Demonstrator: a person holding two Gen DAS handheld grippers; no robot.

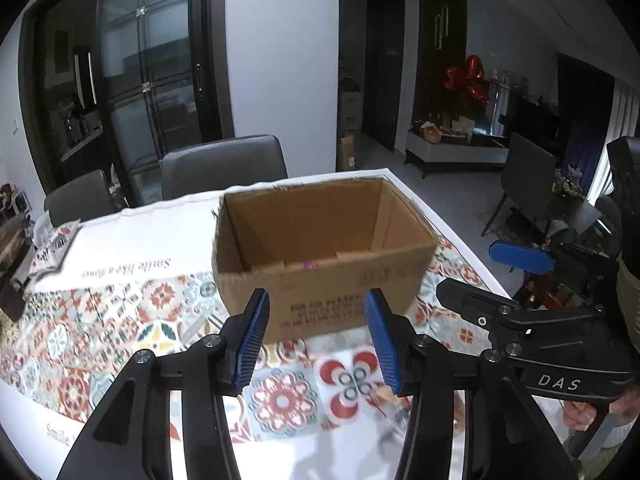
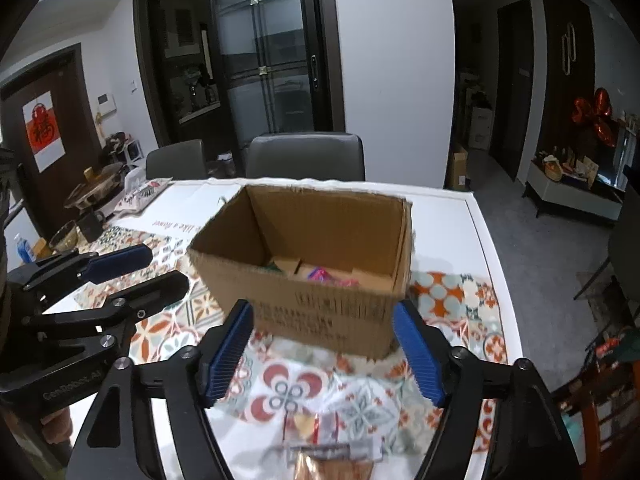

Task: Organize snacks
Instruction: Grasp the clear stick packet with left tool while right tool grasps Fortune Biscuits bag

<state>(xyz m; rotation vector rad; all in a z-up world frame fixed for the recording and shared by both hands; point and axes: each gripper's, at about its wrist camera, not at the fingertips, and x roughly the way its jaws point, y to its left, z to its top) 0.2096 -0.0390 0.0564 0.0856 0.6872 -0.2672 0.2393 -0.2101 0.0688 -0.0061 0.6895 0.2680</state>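
An open cardboard box (image 1: 320, 280) (image 2: 320, 312) stands on the patterned tablecloth (image 1: 120, 320). Inside it lie several snack packets, among them a pink one (image 2: 320, 274) (image 1: 308, 264). My left gripper (image 1: 316, 320) is open in front of the box's near wall, with nothing between its blue pads. My right gripper (image 2: 322, 320) is open wider, also short of the box and empty. Each gripper shows in the other's view: the right gripper (image 1: 492, 276) and the left gripper (image 2: 168, 268). A clear snack packet (image 2: 332, 456) lies on the table just below my right gripper, and shows blurred as a packet (image 1: 392, 412) in the left wrist view.
Two grey chairs (image 2: 304, 156) (image 2: 176, 162) stand behind the table's far edge. At the far left are a pot (image 2: 94, 192), a dark mug (image 2: 90, 224), a bottle (image 2: 24, 250) and a printed bag (image 2: 140, 196). The table's right edge (image 2: 492, 272) drops to the floor.
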